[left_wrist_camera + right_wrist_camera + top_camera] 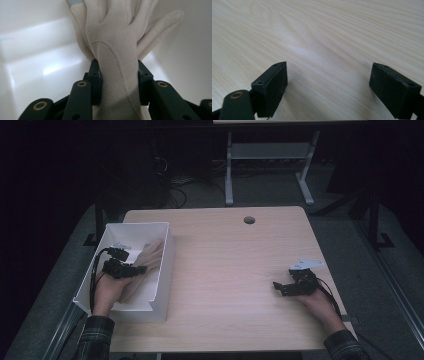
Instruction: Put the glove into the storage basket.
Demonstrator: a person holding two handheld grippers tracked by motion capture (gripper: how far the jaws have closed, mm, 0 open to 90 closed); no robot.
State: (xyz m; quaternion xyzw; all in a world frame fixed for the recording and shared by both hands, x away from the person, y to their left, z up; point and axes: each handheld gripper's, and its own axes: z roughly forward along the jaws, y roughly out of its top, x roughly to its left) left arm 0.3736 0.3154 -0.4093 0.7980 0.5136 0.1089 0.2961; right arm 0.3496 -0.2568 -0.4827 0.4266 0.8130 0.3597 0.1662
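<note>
Dim room; light wood table (pixel 240 270); grey floor (pixel 350 235).

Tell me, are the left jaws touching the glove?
Touching. The left gripper view shows both jaws pressed against the sides of the glove inside the box.

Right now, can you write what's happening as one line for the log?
left hand-held gripper: shut on glove | place: in white box | right hand-held gripper: open, over table

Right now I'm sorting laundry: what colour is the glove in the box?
Cream glove, clearest in the left gripper view.
</note>
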